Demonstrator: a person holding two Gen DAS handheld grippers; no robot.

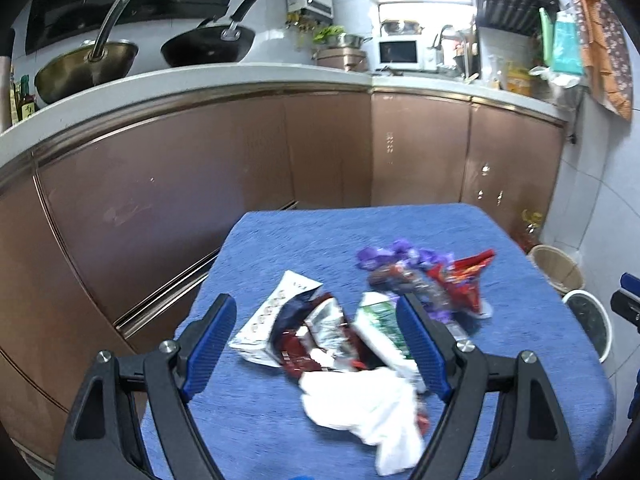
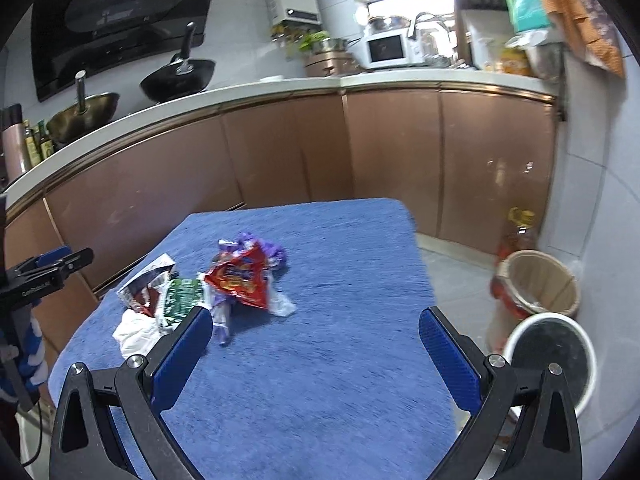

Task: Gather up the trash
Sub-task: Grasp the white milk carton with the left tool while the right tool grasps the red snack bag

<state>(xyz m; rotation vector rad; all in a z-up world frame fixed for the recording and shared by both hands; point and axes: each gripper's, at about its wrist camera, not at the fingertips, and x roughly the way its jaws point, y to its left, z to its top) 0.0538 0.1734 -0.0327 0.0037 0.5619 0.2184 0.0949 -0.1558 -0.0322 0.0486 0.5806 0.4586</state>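
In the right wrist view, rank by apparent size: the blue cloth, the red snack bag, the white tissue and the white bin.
1. blue cloth, by far the largest.
2. white bin, though it is partly hidden by the right finger.
3. red snack bag and white tissue look alike; the tissue is nearer and partly covered, so I leave them unranked.

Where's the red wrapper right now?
The red wrapper lies on the blue cloth, at the right end of the trash pile, touching the purple wrapper behind it.
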